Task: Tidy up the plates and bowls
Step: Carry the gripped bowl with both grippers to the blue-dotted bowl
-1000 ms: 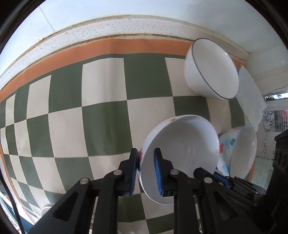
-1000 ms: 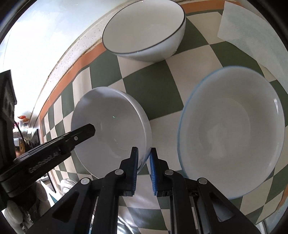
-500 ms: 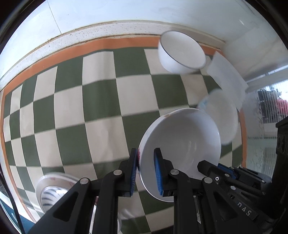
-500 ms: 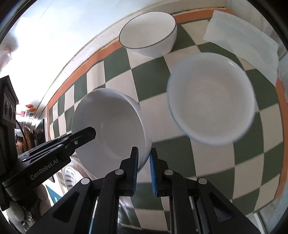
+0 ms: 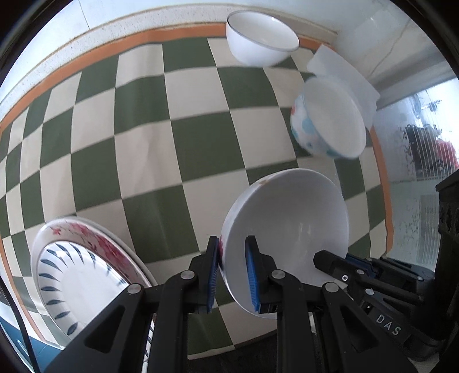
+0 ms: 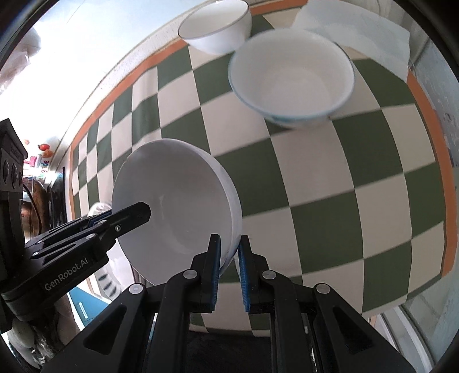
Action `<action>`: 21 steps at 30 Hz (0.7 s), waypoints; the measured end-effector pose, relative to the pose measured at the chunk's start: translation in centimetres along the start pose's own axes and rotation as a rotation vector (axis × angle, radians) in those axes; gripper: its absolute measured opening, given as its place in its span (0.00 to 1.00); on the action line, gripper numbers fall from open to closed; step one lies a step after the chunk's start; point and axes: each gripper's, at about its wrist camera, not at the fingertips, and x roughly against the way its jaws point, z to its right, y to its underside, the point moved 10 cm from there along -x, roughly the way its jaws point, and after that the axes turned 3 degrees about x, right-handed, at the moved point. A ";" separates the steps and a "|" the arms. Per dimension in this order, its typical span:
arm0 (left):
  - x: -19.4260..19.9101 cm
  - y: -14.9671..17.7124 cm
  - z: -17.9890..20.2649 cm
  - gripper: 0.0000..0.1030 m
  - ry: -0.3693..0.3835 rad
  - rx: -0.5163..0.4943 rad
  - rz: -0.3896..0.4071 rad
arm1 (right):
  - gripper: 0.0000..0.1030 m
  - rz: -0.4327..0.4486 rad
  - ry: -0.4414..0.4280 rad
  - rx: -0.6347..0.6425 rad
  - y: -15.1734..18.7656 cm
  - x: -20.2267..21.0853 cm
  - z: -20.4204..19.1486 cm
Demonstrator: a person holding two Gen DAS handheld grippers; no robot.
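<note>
Seen first from the left wrist, the left gripper point(image 5: 231, 272) has its two blue-padded fingers clamped on the near rim of a plain white bowl point(image 5: 289, 226), one pad inside the rim and the other outside (a small reddish mark shows on the outer wall just by the outer pad). The bowl is held tilted above the green-and-cream checkered cloth point(image 5: 149, 137), and the right gripper point(image 5: 348, 262) grips its opposite edge from the lower right. At the lower left lies a stack of plates point(image 5: 83, 266), a blue-leaf plate resting on a larger one with red flowers. Farther off, a bowl with blue and pink spots point(image 5: 324, 126) sits near the cloth's right edge, touching a white paper sheet point(image 5: 341, 71), and a grey-rimmed white bowl point(image 5: 261, 40) stands by the orange border at the back. Next, from the right wrist, the right gripper point(image 6: 230, 261) is closed narrowly on the same white bowl point(image 6: 178, 206), the rim pinched between its blue pads, while the left gripper point(image 6: 120, 219) holds the far side from the left. Beyond, the spotted bowl point(image 6: 292, 80) (its blue rim slightly blurred) stands just in front of the grey-rimmed bowl point(image 6: 215, 25), with the paper sheet point(image 6: 367, 34) beside it.
</note>
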 end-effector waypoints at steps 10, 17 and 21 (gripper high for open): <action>-2.4 2.2 0.1 0.16 0.012 -0.002 -0.065 | 0.14 -0.026 0.018 -0.012 1.7 -1.8 1.1; -3.8 2.2 0.5 0.16 0.009 -0.002 -0.073 | 0.13 -0.034 0.033 -0.020 1.8 -2.7 1.9; -4.3 2.3 0.3 0.16 0.004 -0.002 -0.076 | 0.13 -0.033 0.046 -0.018 1.7 -2.9 2.2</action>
